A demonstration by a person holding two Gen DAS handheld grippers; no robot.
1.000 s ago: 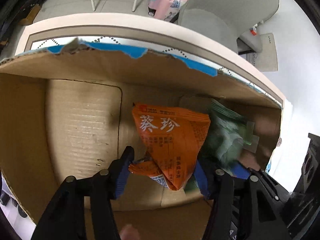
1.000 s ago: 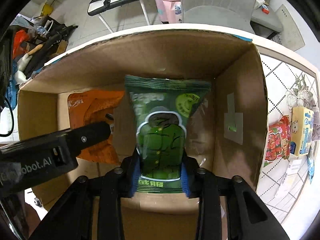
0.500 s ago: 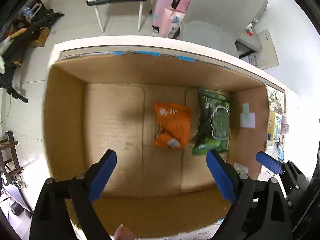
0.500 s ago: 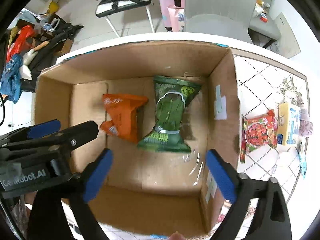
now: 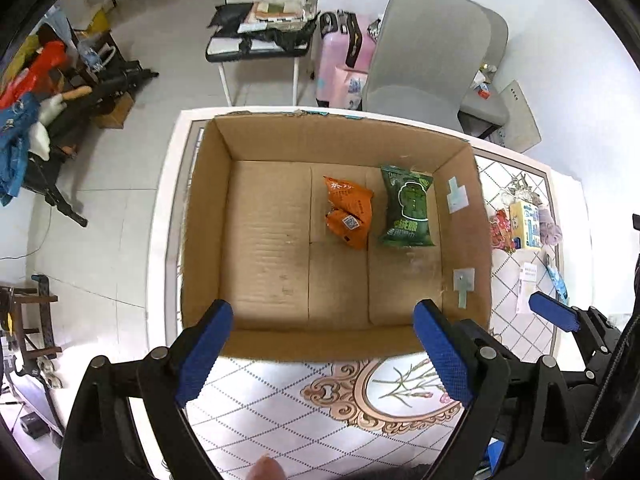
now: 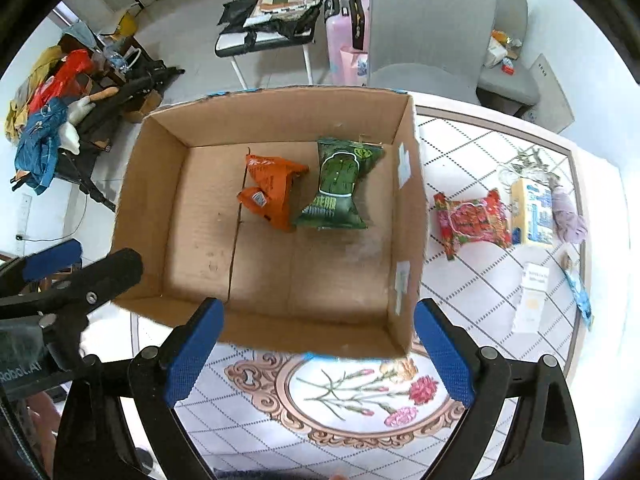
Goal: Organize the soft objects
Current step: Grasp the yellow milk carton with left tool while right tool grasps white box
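Note:
An open cardboard box (image 5: 200, 216) (image 6: 144, 184) stands on the patterned table. Inside lie an orange snack packet (image 5: 349, 212) (image 6: 272, 192) and a green snack packet (image 5: 407, 212) (image 6: 340, 188), side by side at the far right of the floor. My left gripper (image 5: 322, 354) is open and empty, above the box's near wall. My right gripper (image 6: 318, 354) is open and empty, also above the near wall. A red snack packet (image 6: 472, 222) (image 5: 500, 230), a yellow-blue packet (image 6: 532, 210) (image 5: 526, 224) and a lilac soft thing (image 6: 568, 216) lie on the table to the right of the box.
White paper slips (image 6: 532, 296) and a blue wrapper (image 6: 578, 292) lie on the table's right side. A grey chair (image 6: 424, 28) and a pink suitcase (image 6: 344, 40) stand behind the table. Clutter lies on the floor at the left (image 6: 48, 128).
Both grippers let go of their packets, opened wide and pulled back up out of the box. The orange and green packets now lie on the box floor.

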